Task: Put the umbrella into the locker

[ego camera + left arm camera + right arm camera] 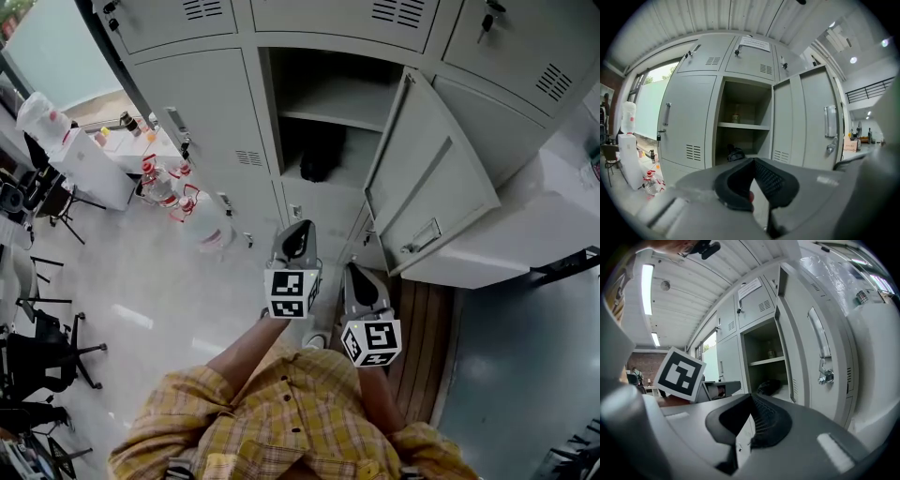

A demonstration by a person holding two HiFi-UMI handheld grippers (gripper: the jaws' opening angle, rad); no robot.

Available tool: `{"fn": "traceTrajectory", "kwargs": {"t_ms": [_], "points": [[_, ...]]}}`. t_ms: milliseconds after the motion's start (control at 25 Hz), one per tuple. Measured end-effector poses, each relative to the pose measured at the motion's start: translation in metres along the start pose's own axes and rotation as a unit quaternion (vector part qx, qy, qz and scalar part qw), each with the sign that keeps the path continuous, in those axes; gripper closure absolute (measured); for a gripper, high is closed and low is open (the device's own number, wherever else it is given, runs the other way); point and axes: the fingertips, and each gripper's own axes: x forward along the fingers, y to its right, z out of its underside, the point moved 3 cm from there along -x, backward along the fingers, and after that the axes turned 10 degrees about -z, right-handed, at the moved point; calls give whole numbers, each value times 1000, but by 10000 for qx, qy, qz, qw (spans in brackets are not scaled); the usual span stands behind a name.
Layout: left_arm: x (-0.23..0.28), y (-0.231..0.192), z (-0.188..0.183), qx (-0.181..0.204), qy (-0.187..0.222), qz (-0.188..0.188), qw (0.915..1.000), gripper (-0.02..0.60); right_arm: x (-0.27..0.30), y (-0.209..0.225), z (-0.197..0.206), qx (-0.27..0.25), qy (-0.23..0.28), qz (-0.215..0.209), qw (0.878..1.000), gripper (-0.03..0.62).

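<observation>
In the head view the folded umbrella (322, 152) lies as a dark bundle on the lower shelf of the open locker (265, 103), at about 12 o'clock from the left gripper (297, 228). The door (427, 183) is swung out at 2 o'clock, above the right gripper (355, 269). The left gripper view shows its jaws clenched on nothing, with the umbrella just above the tips at 11 o'clock. In the right gripper view those jaws are also pinched together and empty, the umbrella at 1 o'clock. It looks light, soft fabric over a stiff core and probably slippery, so the firm middle or the handle would be the best hold.
</observation>
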Motion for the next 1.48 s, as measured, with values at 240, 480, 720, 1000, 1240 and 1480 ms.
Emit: {"fn": "traceTrajectory", "kwargs": {"t_ms": [240,480,720,1000,1240,1480], "points": [[-27,3,-1,65,112,85,9999,586,-7,-2,-4,-47,84,-11,10000,597],[-48,6,5,44,152,130,9998,586,-13,-2,-9,-110,163,52,9998,597],[-67,9,13,78,163,182,9997,586,-15,-2,-10,-101,169,69,9998,597],[-80,4,18,37,133,173,9998,586,-17,-5,-6,36,173,45,9998,597],[-90,2,21,61,191,248,9995,586,-19,-9,-3,11,162,68,9998,597],[-95,0,25,35,180,305,9994,586,-21,-12,-2,-16,180,61,9998,597]]}}
